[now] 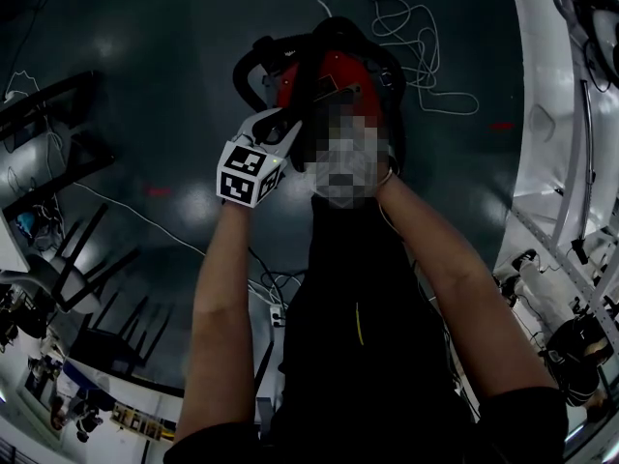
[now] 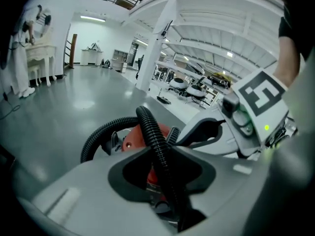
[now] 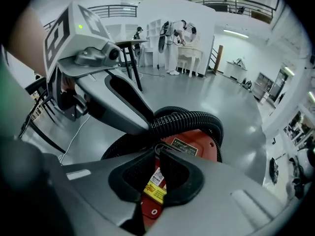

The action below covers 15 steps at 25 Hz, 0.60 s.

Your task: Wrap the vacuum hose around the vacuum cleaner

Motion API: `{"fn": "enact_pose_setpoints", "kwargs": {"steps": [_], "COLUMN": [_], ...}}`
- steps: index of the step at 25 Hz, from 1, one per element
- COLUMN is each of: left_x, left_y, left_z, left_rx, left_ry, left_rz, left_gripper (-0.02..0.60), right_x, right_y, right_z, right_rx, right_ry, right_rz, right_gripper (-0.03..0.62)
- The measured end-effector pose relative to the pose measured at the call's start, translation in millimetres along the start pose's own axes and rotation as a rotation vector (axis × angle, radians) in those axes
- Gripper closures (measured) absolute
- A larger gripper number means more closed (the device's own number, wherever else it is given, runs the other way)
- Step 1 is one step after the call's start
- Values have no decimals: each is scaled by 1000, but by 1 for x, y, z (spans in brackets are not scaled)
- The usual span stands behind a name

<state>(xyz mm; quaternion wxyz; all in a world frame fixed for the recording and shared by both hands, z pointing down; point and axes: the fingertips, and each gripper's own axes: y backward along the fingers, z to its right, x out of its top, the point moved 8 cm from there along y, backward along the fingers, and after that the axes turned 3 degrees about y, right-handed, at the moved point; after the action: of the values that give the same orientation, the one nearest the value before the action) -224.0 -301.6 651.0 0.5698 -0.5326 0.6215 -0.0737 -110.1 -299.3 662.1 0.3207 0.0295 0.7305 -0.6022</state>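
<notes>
So that the hose (image 2: 152,132) hugs the vacuum cleaner (image 3: 204,144), our left gripper (image 1: 282,131) pinches it. Our right gripper (image 3: 160,154) sits pressed together nearby.

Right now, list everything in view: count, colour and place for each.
vacuum cleaner: one, red, on the floor under both grippers
hose: one, black and ribbed, looped round the vacuum cleaner
label: one, yellow, on the vacuum cleaner's body
cord: one, white, tangled on the floor beyond the vacuum cleaner
table: one, black, standing further back in the hall
floor: one, dark grey, glossy
left gripper: one, light grey, closed on the hose
right gripper: one, grey, jaws together just under the hose
forearms: two, bare, reaching down to the grippers
</notes>
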Motion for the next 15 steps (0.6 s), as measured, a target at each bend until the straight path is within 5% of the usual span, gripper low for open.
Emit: {"fn": "enact_pose_setpoints", "kwargs": {"steps": [7, 15], "left_x": [3, 7], "left_y": [1, -9], "left_z": [6, 18], "left_rx": [-2, 20], "left_ry": [17, 18], "left_rz": [32, -22], "left_gripper": [446, 444], "right_x": [-4, -16], "right_y": [6, 13], "right_z": [7, 20], "right_rx": [-28, -60], "right_ry": [-86, -185], "right_rz": [-3, -35], "right_gripper": [574, 595]}}
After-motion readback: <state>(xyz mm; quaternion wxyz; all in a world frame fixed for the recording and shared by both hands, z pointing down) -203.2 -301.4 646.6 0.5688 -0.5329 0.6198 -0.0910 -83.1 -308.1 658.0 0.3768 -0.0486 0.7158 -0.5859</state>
